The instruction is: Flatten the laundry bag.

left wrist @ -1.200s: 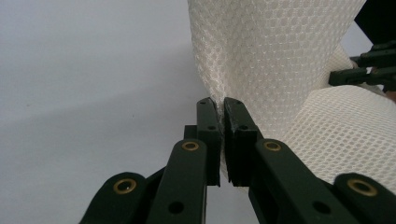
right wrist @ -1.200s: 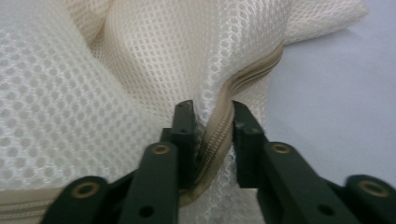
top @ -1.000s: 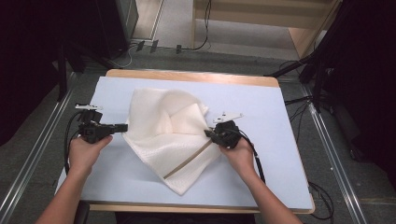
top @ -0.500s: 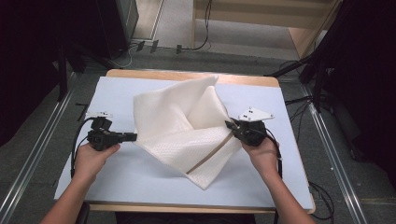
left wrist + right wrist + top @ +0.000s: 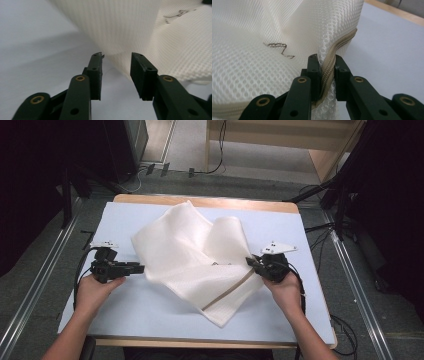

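Observation:
A white mesh laundry bag with a tan zipper lies rumpled across the middle of the pale blue table top. My right gripper is at the bag's right edge. In the right gripper view it is shut on the zipper seam. My left gripper is at the bag's left edge. Its jaws have just been opening, and in the left gripper view they stand apart. The mesh bag hangs just beyond the tips, with no pad pressing on it.
A wooden edge borders the far side of the table. Metal rails run along the floor on both sides. Cables and dark equipment lie on the floor behind the table.
The right hand has drawn the bag's zipper edge to the right. The bag, raised and peaked before, has sunk and spread wider over the table. The left hand has stayed near its place.

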